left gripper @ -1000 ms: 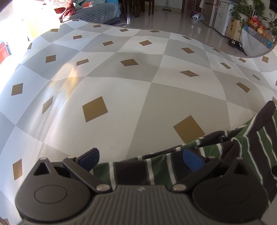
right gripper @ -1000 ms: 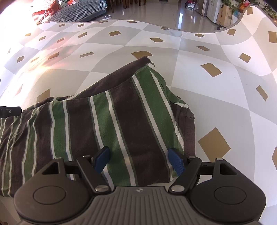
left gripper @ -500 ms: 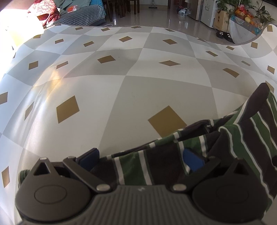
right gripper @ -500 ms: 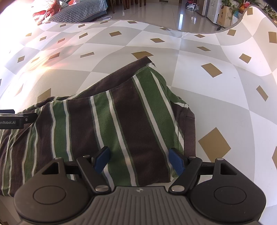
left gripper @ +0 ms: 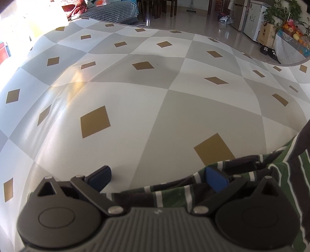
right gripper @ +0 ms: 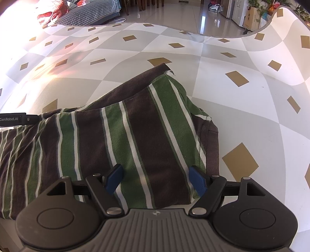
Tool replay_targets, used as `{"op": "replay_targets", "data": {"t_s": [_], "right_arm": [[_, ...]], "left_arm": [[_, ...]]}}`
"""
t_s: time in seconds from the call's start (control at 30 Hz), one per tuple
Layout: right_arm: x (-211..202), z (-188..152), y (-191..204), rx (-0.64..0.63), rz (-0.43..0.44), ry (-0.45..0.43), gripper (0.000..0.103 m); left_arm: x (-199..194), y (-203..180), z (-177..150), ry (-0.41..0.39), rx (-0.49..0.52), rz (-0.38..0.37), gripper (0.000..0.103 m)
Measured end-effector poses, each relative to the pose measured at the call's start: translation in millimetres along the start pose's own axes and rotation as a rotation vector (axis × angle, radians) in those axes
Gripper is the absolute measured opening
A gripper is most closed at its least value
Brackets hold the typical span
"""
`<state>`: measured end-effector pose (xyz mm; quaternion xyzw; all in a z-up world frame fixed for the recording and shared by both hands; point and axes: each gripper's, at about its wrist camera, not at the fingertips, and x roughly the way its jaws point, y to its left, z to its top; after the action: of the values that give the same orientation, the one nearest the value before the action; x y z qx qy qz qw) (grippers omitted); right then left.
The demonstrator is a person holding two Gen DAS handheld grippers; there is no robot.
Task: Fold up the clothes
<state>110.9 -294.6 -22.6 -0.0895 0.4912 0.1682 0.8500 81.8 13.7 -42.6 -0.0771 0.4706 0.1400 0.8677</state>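
Left gripper (left gripper: 158,179) wide open, pulled back since a moment ago; striped shirt (left gripper: 242,178) edge now bunches only at its right pad. Right gripper (right gripper: 156,179) unchanged, wide open just above the shirt (right gripper: 120,139) spread ahead on the patterned mat (right gripper: 242,108). Likely repositioning for the next fold.

Checkered mat (left gripper: 135,100) in grey, white and gold diamonds spreads ahead of both grippers. Beyond it, glossy tiled floor (left gripper: 193,21). Houndstooth sofa (left gripper: 110,9) far left, potted plants (left gripper: 277,11) and white cabinet (left gripper: 251,19) far right. Strong sunlight glare at left.
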Motion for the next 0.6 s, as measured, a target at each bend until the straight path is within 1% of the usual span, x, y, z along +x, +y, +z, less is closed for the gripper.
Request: {"op": "replay_targets", "data": {"t_s": [0.1,0.2,0.37,0.47,0.6], "right_arm": [[0.3,0.4,0.0,-0.001,0.0,0.001,0.073],[0.5,0.6,0.4,-0.001,0.0,0.001,0.073],[0.7,0.7,1.7,-0.001,-0.003,0.003,0.074],[0.7,0.3,1.8,-0.002,-0.003,0.002,0.074],[1.2,0.2,1.8,-0.002,-0.003,0.002,0.074]], "left_arm": [[-8.6,-4.5,1.5,-0.028,0.015,-0.003,0.103],[-20.5,-9.3,4.9,-0.041,0.011,-0.049,0.103],[-24.0,-17.5,0.8,0.021,0.014,-0.151,0.103],[-21.7,-21.3,-5.9,0.049,0.028,-0.162,0.103],[-19.8,-25.9,-13.3,0.056,0.063,-0.159,0.103]]}}
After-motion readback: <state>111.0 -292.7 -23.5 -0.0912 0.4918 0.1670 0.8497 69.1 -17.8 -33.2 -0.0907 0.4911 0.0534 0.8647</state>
